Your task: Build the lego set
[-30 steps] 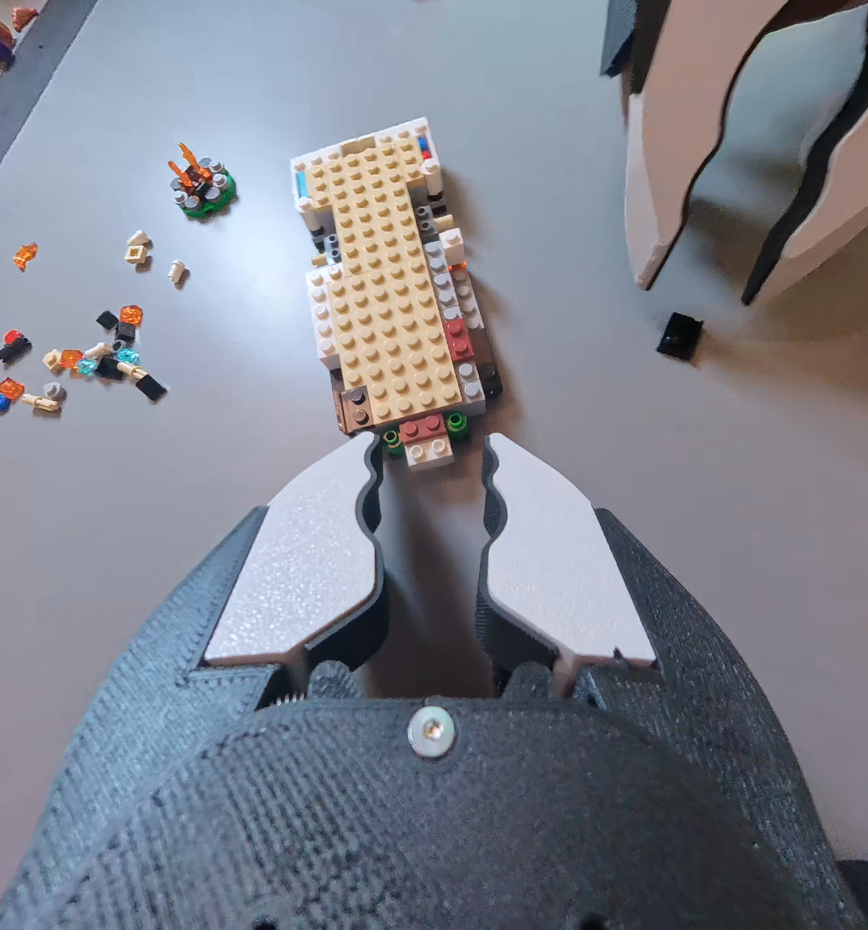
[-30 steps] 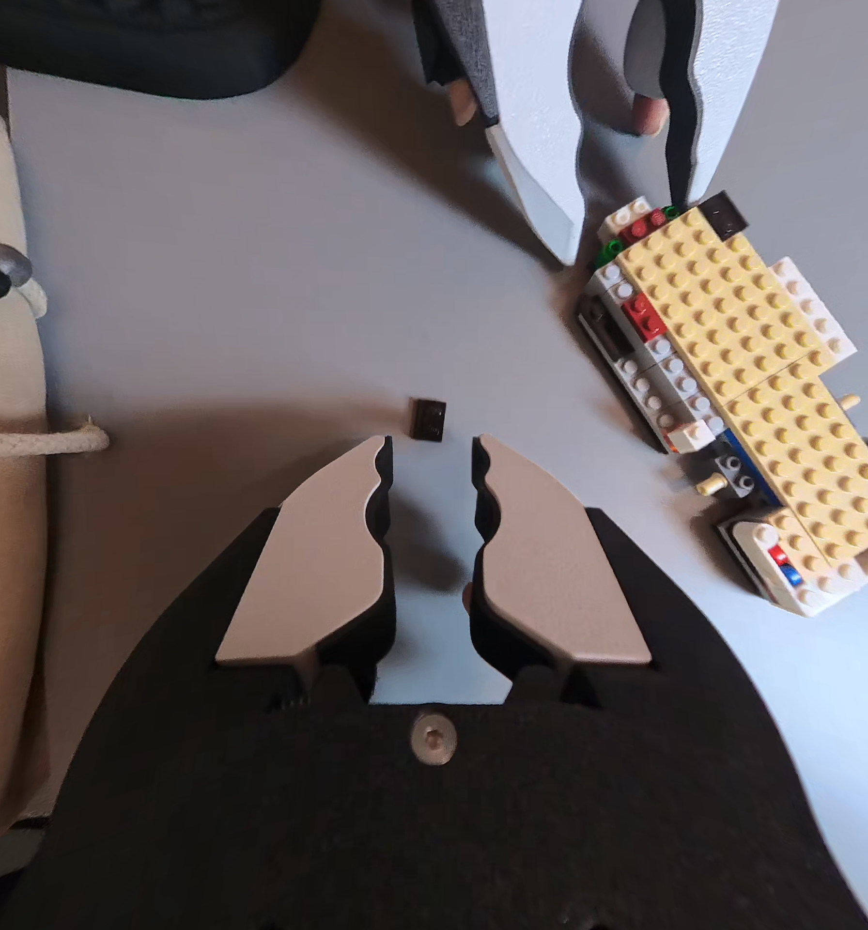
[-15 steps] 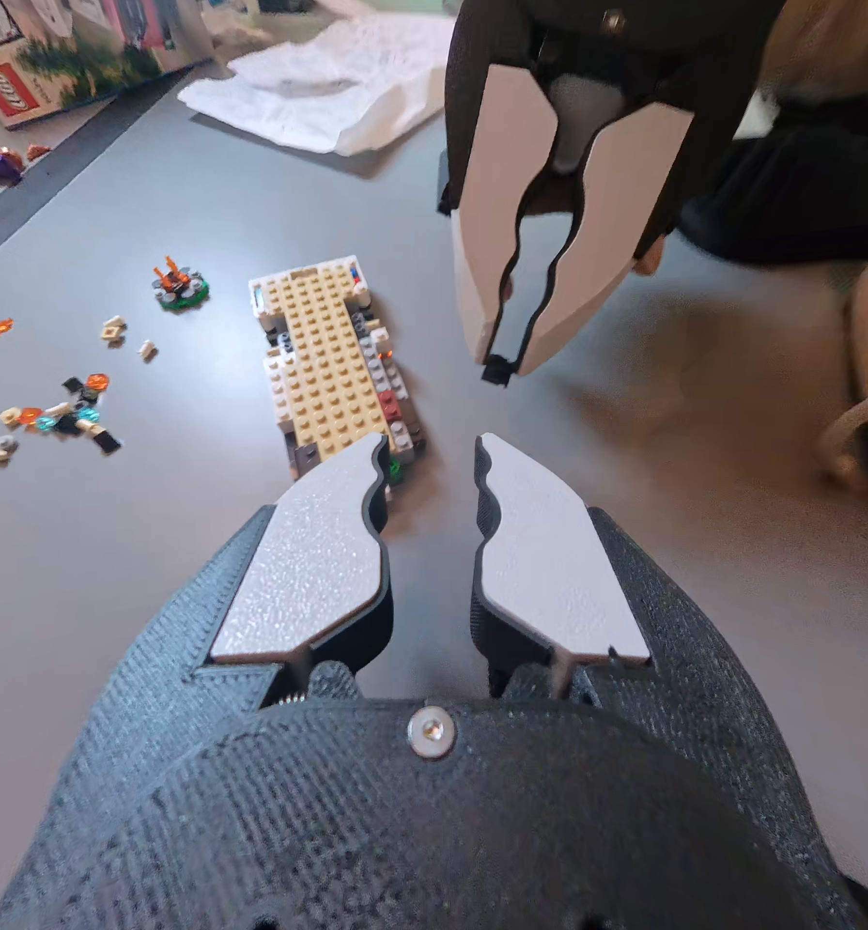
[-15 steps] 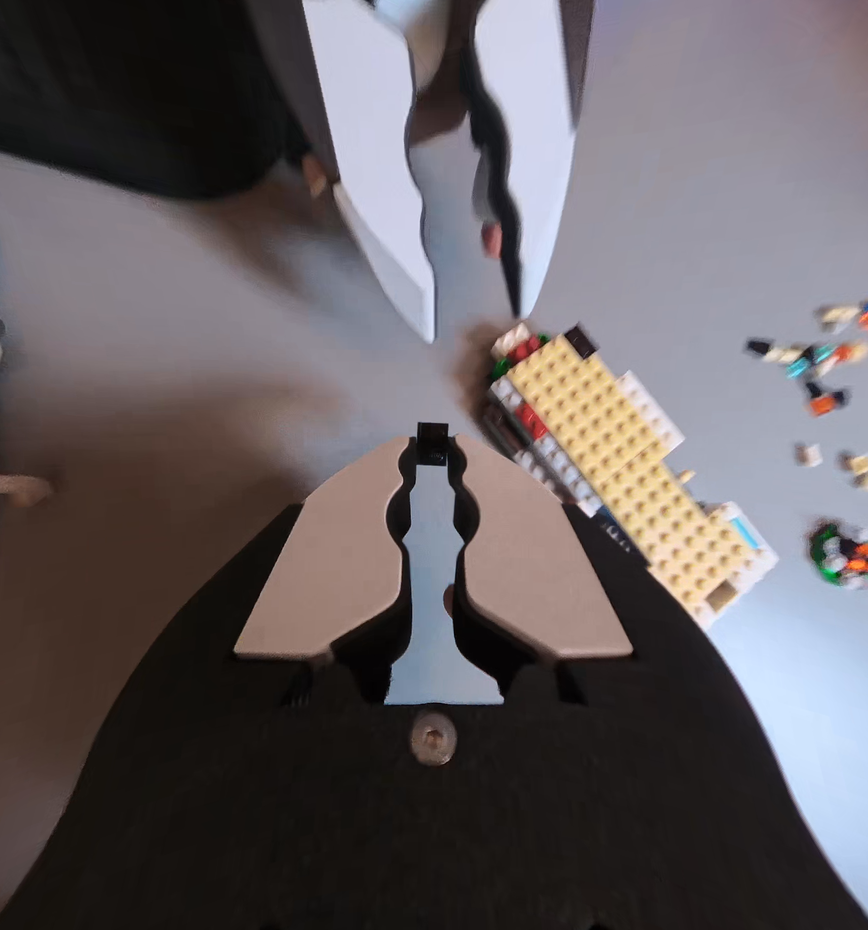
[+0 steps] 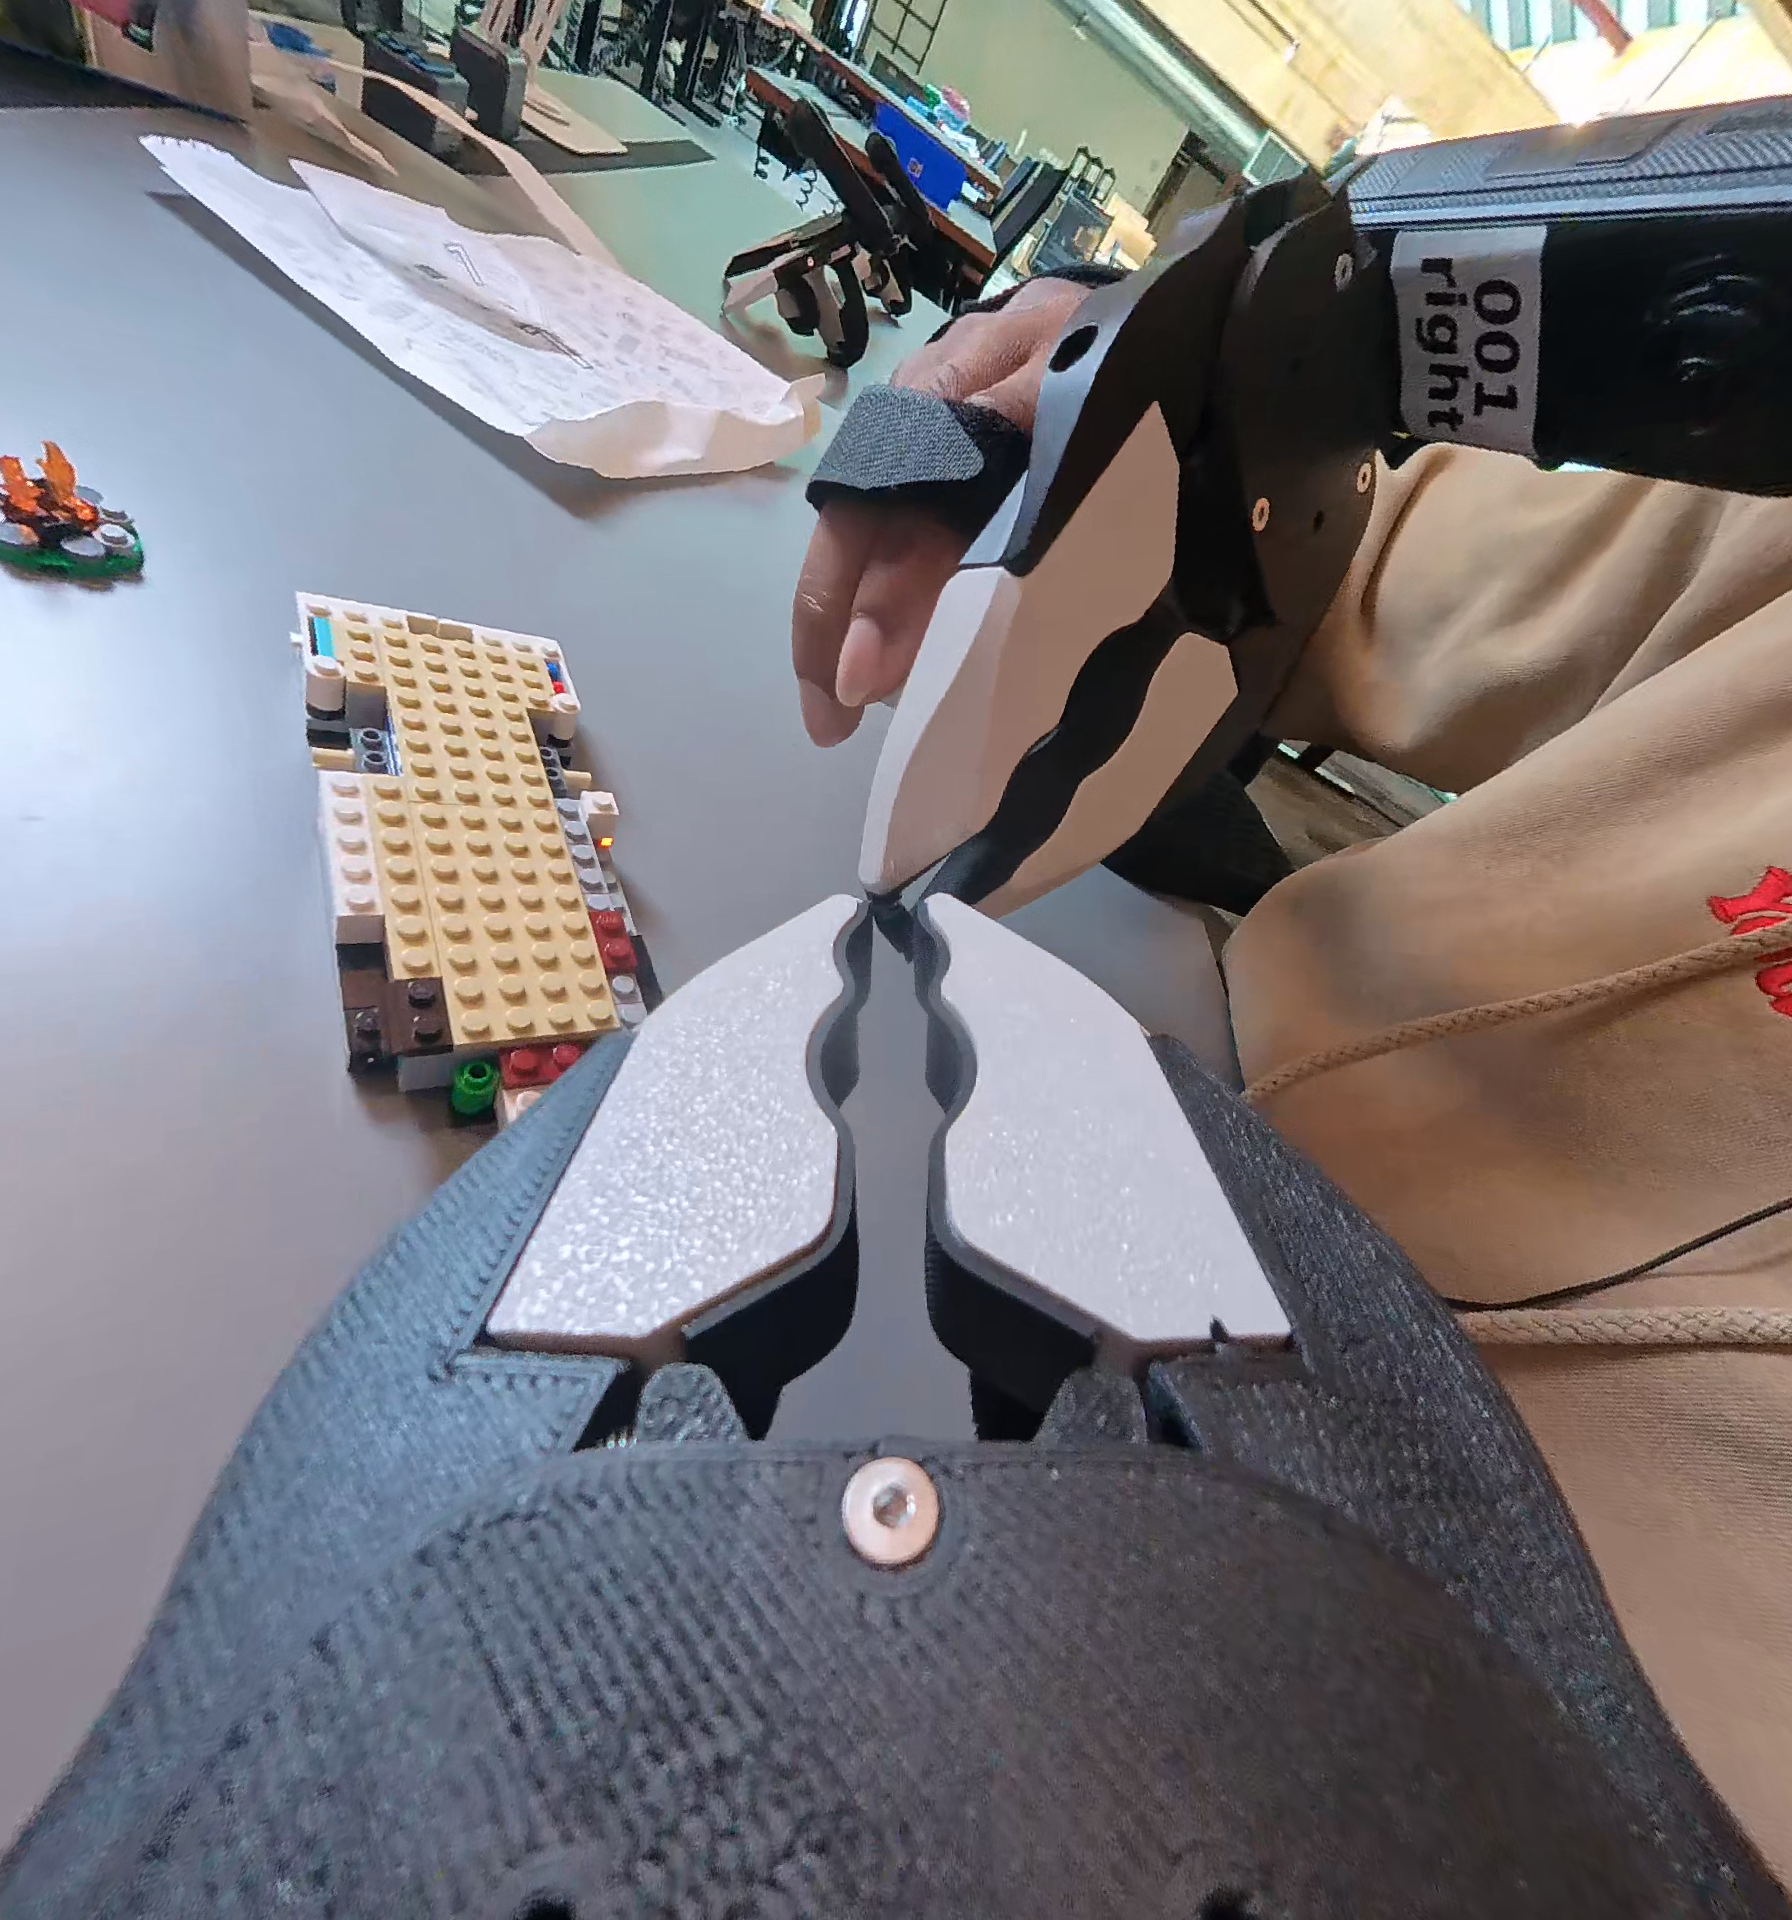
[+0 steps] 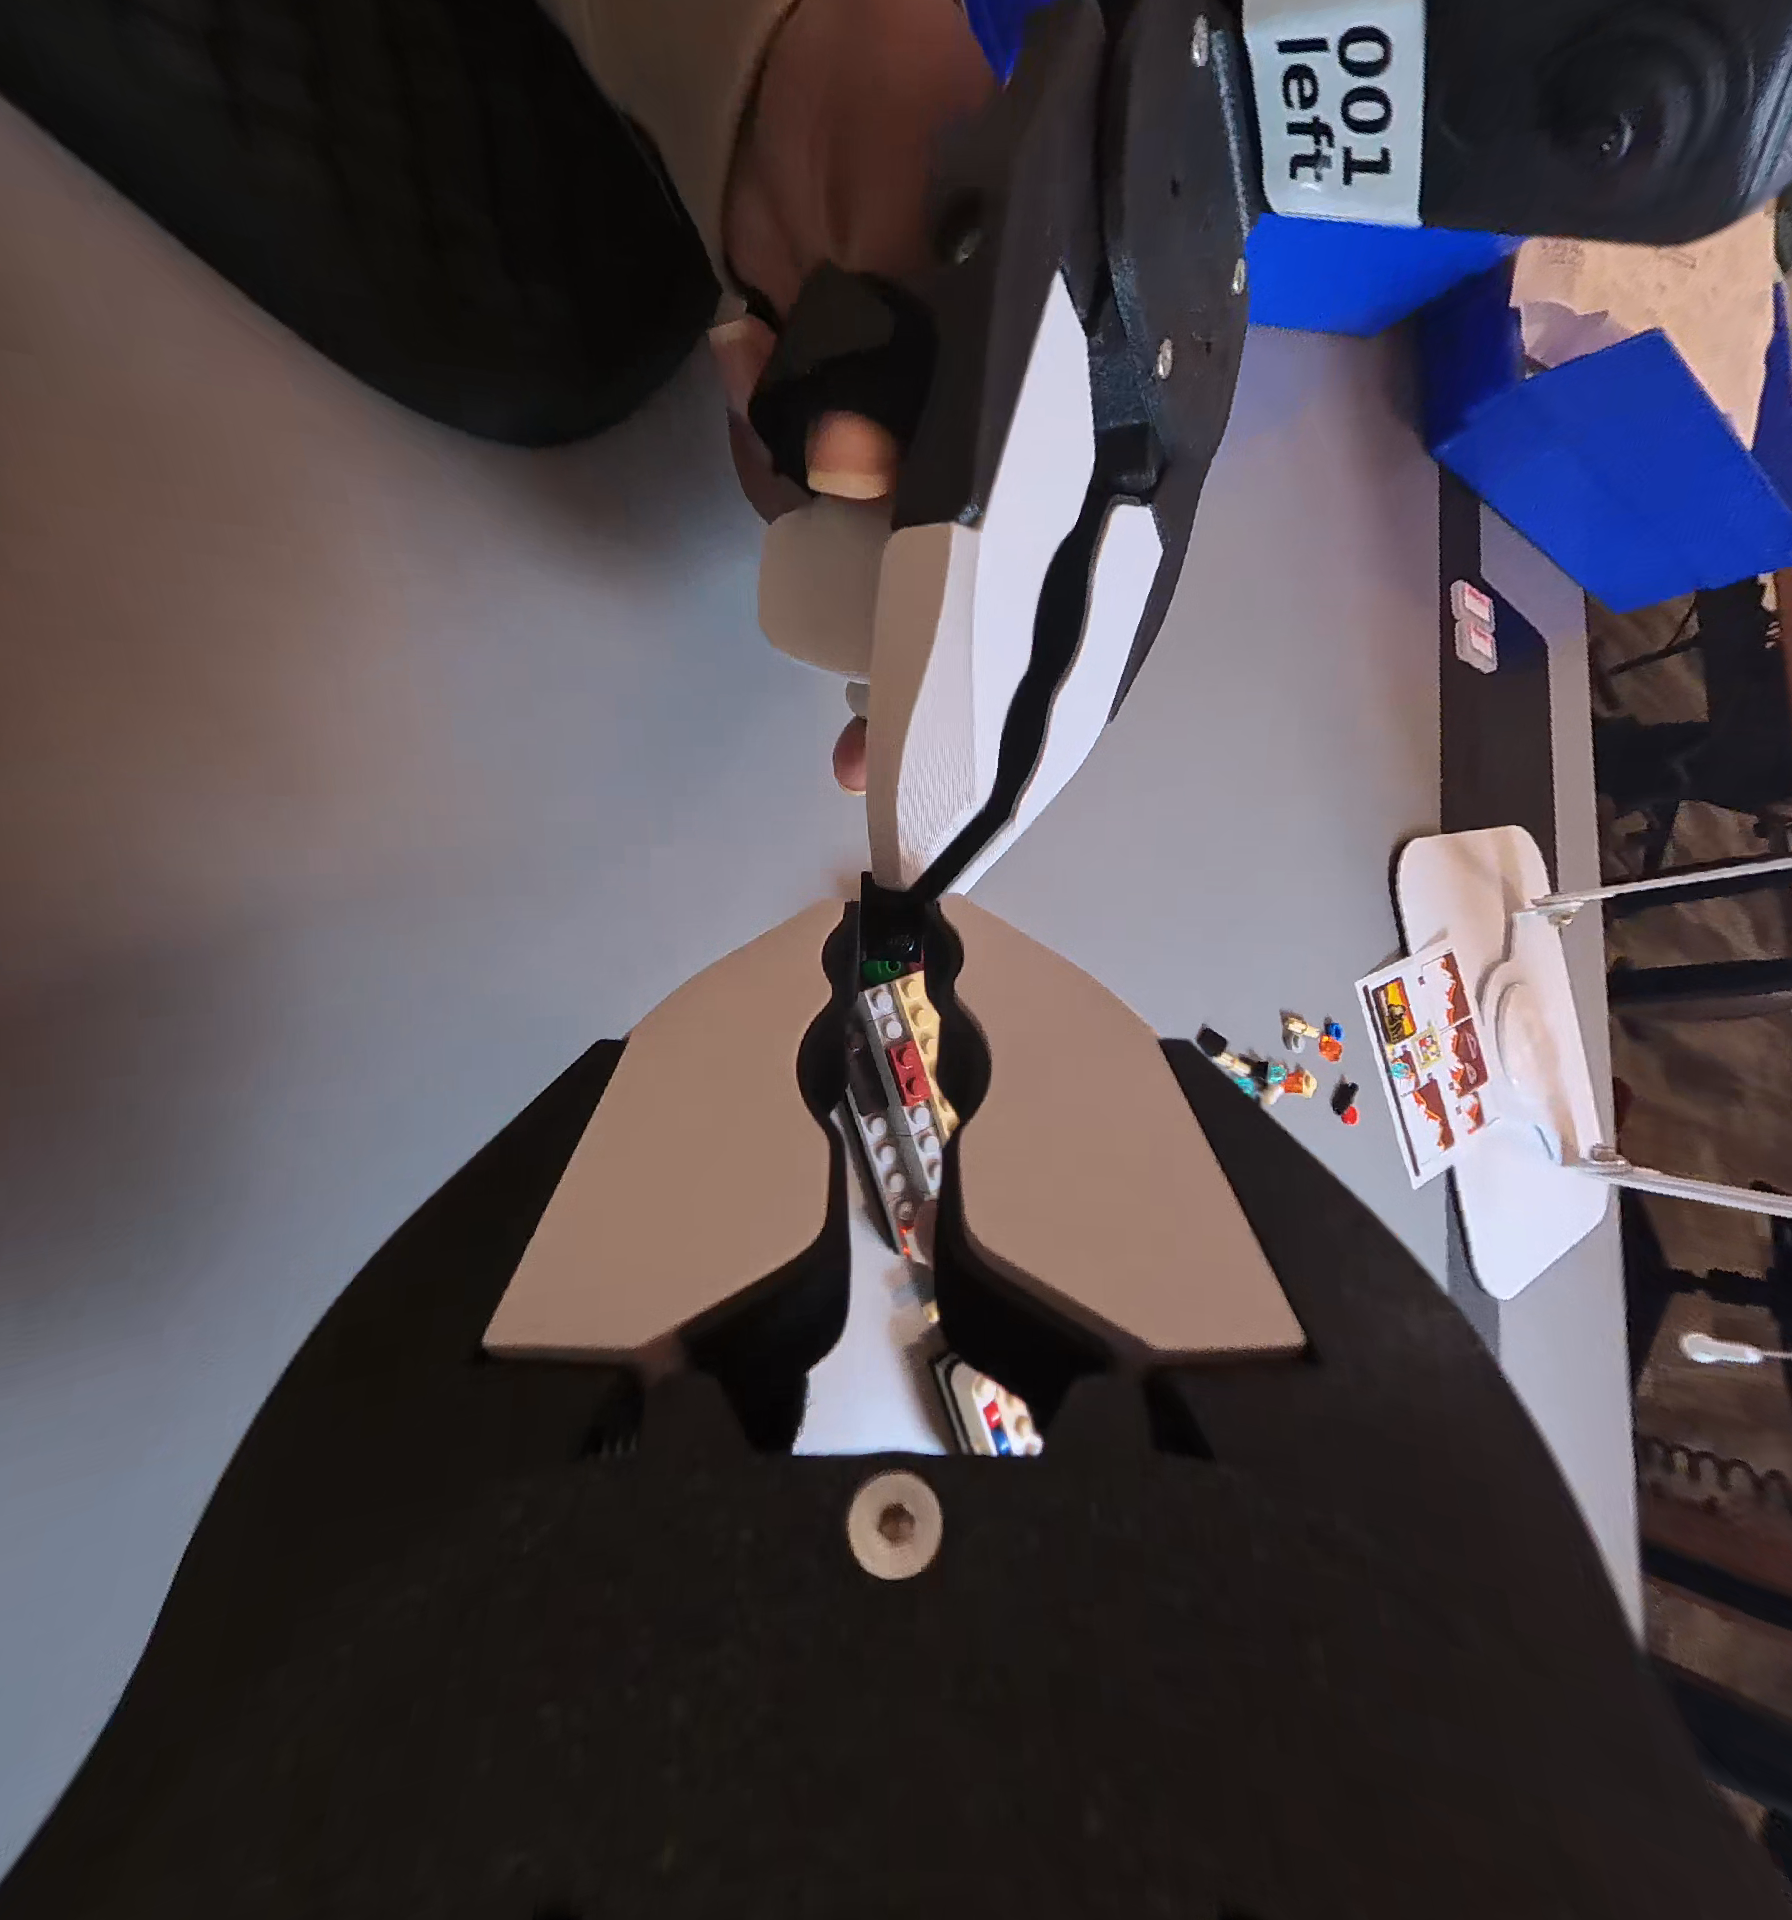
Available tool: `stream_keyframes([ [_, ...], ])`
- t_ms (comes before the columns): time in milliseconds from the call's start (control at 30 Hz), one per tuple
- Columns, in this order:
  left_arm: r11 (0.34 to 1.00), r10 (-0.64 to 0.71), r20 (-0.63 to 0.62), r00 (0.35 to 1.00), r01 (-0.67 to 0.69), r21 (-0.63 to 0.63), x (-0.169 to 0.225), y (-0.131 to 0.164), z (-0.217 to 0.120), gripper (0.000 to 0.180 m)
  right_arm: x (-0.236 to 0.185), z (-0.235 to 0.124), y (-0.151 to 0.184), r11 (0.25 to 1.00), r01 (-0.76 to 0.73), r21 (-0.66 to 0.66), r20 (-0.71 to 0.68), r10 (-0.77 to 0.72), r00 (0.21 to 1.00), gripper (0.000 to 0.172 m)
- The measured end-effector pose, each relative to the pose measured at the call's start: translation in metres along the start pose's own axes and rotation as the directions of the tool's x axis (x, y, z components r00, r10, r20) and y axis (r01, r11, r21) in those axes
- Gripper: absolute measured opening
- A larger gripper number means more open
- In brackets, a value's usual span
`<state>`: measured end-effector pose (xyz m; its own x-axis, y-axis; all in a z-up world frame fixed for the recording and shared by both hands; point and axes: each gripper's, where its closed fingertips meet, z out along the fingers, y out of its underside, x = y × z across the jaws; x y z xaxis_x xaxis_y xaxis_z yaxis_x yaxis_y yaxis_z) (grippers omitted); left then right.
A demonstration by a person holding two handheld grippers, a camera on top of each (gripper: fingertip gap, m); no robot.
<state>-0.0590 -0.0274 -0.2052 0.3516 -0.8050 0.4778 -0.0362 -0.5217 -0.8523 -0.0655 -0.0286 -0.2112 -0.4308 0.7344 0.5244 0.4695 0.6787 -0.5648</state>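
Both grippers have lifted off the table and met tip to tip. Between them, a small black brick (image 6: pixel 884 925) is being pinched by the right gripper (image 6: pixel 887 914), nearly closed on it. Opposite, the left gripper (image 5: pixel 892 920) is closing its narrow jaws around the same brick, above the tan brick assembly (image 5: pixel 466 831) on the grey table (image 5: pixel 144 1039).

Lighting: bright, even daylight; glare from windows (image 5: pixel 1557 42) at 1 o'clock in the left wrist view. Table (image 5: pixel 144 935) shows soft sheen and faint shadows. Right wrist view: dimmer, broad dark shadow at 9 o'clock. Edges strongly bowed by wide-angle lens. Background room soft; small bricks (image 6: pixel 1287 1060) slightly blurred.
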Motion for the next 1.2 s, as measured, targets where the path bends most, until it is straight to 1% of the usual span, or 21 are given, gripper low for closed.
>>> stream_keyframes([
  [167,0.999,-0.046,-0.009,0.999,0.046,-0.011,-0.002,0.003,0.001,0.009,0.001,0.002,-0.001,0.996,0.084,-0.022,-0.013,-0.084,0.996,0.012],
  [300,0.997,-0.072,-0.03,0.997,0.071,-0.02,0.0,0.004,0.001,0.006,0.002,0.002,-0.002,0.986,0.158,-0.051,-0.023,-0.159,0.987,0.012],
  [400,0.997,-0.073,-0.022,0.997,0.073,-0.023,-0.001,0.004,0.001,0.006,0.003,0.003,-0.002,0.981,0.181,-0.065,-0.027,-0.183,0.983,0.012],
  [467,0.997,-0.081,-0.024,0.996,0.081,-0.011,-0.002,0.002,0.0,0.005,0.006,0.002,-0.003,0.984,0.168,-0.065,-0.045,-0.172,0.984,0.012],
  [567,0.995,-0.088,-0.019,0.996,0.089,0.051,-0.004,-0.008,-0.005,0.005,0.018,-0.001,-0.005,0.996,0.084,-0.022,-0.101,-0.086,0.991,0.012],
  [667,0.986,-0.089,0.002,0.996,0.088,0.143,-0.007,-0.022,-0.012,0.005,0.031,-0.006,-0.007,0.996,-0.072,0.059,-0.152,0.08,0.985,0.018],
  [733,0.974,-0.094,0.009,0.996,0.09,0.208,-0.009,-0.033,-0.017,0.005,0.037,-0.01,-0.009,0.973,-0.183,0.138,-0.175,0.205,0.963,0.021],
  [800,0.956,-0.109,0.017,0.994,0.1,0.276,-0.011,-0.043,-0.023,0.005,0.042,-0.012,-0.01,0.936,-0.281,0.213,-0.206,0.324,0.923,0.024],
  [867,0.937,-0.132,0.004,0.991,0.124,0.326,-0.01,-0.051,-0.027,0.005,0.046,-0.011,-0.01,0.903,-0.336,0.266,-0.236,0.399,0.886,0.025],
  [933,0.926,-0.146,-0.013,0.989,0.141,0.349,-0.009,-0.055,-0.028,0.005,0.05,-0.01,-0.012,0.892,-0.345,0.293,-0.272,0.424,0.864,0.025],
  [1033,0.921,-0.156,-0.022,0.988,0.153,0.357,-0.007,-0.055,-0.028,0.005,0.057,-0.011,-0.016,0.894,-0.332,0.302,-0.314,0.422,0.85,0.026],
  [1200,0.921,-0.173,-0.046,0.984,0.178,0.345,-0.004,-0.053,-0.025,0.005,0.06,-0.007,-0.024,0.918,-0.285,0.275,-0.326,0.368,0.871,0.024],
])
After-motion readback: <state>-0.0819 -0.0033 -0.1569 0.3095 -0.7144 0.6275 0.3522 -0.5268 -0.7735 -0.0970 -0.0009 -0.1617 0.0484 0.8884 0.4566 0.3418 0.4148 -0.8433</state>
